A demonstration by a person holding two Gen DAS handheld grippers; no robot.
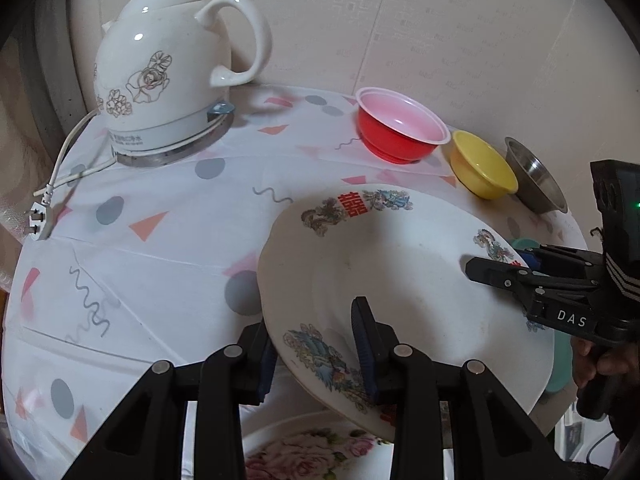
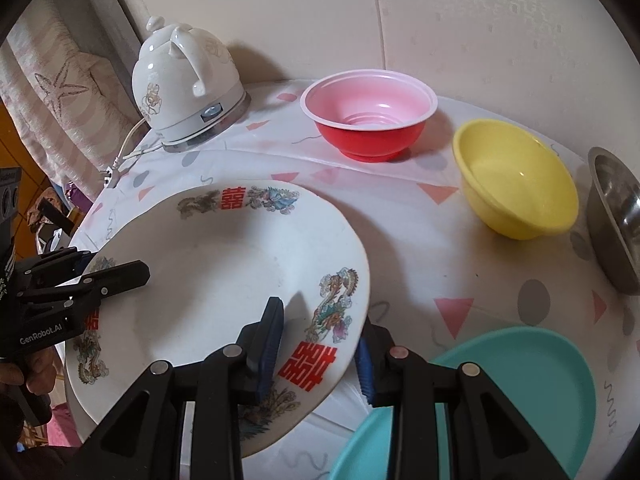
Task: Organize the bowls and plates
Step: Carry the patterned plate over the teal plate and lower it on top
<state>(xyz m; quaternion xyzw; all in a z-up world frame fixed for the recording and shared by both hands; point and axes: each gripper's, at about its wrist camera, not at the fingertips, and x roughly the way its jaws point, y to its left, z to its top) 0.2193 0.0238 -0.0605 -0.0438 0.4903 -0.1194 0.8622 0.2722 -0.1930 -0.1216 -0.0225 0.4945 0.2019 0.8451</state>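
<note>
A white plate with dragon prints and red characters (image 1: 400, 264) (image 2: 224, 256) is held above the table by both grippers. My left gripper (image 1: 316, 344) is shut on its near-left rim; it also shows in the right wrist view (image 2: 120, 276). My right gripper (image 2: 320, 344) is shut on the opposite rim; it also shows in the left wrist view (image 1: 492, 272). A red bowl (image 2: 368, 116), a yellow bowl (image 2: 516, 180) and a steel bowl (image 2: 616, 216) stand in a row at the back. A teal plate (image 2: 520, 392) lies below right. A floral plate (image 1: 304, 452) lies under the left gripper.
A white ceramic kettle (image 1: 164, 68) on its base stands at the back left, its cord and plug (image 1: 38, 224) trailing to the table's left edge. The round table has a patterned cloth (image 1: 160, 208). A wall stands right behind the bowls.
</note>
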